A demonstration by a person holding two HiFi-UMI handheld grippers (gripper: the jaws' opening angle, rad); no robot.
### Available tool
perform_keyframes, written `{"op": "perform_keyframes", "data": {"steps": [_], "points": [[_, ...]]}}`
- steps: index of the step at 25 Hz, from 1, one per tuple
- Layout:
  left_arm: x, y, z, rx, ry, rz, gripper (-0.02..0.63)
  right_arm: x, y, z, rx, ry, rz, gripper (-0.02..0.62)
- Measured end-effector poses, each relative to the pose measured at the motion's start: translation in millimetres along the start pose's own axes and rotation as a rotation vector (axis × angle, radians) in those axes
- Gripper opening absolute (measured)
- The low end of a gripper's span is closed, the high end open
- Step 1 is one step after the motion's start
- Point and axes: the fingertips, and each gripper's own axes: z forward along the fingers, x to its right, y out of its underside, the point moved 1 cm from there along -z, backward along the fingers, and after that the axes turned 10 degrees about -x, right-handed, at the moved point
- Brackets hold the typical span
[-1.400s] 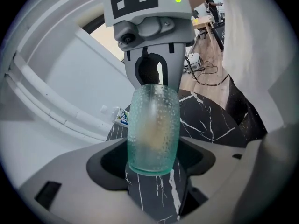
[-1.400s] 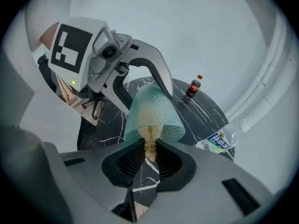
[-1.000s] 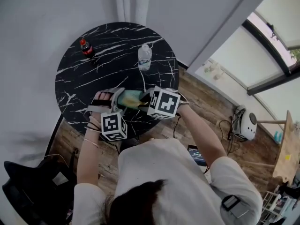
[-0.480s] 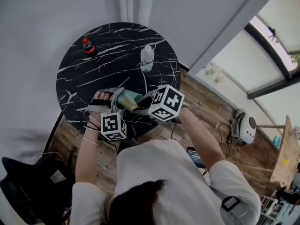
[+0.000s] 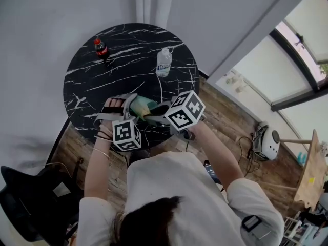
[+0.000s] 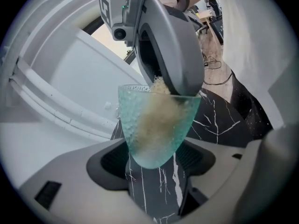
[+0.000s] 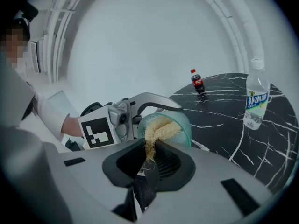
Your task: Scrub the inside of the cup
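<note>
1. One pale-green dimpled glass cup (image 6: 156,125), held in the air over the round black white-veined marble table (image 5: 102,81) near its 6 o'clock edge, mouth turned toward the right gripper (image 7: 150,148).
2. The left gripper (image 6: 156,160): jaws spread wide and clamped on the cup's base.
3. The right gripper: jaws nearly together, just closing a little tighter, pinching a tan fibrous scrubber (image 7: 161,127) whose head sits inside the cup.
4. One red-capped cola bottle (image 5: 101,48), upright at the table's 11 o'clock.
5. One clear plastic water bottle (image 5: 164,62), upright at 1 o'clock.
</note>
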Motion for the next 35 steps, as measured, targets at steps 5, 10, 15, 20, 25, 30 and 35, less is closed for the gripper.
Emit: {"op": "perform_keyframes", "data": {"steps": [5, 10, 15, 20, 25, 30, 35], "points": [[-3, -1, -3, 0.014, -0.033, -0.06, 0.319, -3, -8, -6, 0.135, -0.107, 0.135, 0.066], [-13, 0, -8, 0.03, -0.082, -0.129, 0.319, -1, -23, -16, 0.284, -0.199, 0.288, 0.064], [-16, 4, -7, 0.02, -0.102, -0.141, 0.318, 8, -29, -20, 0.351, -0.206, 0.367, 0.064], [-18, 6, -8, 0.023, -0.11, -0.144, 0.318, 13, -31, -24, 0.381, -0.209, 0.392, 0.063], [-24, 5, -11, 0.026, -0.142, -0.135, 0.318, 18, -33, -34, 0.41, -0.203, 0.406, 0.061], [-27, 6, -12, 0.029, -0.155, -0.138, 0.318, 25, -32, -38, 0.436, -0.2, 0.434, 0.06], [-31, 9, -12, 0.029, -0.163, -0.161, 0.316, 36, -30, -45, 0.465, -0.186, 0.473, 0.058]]}}
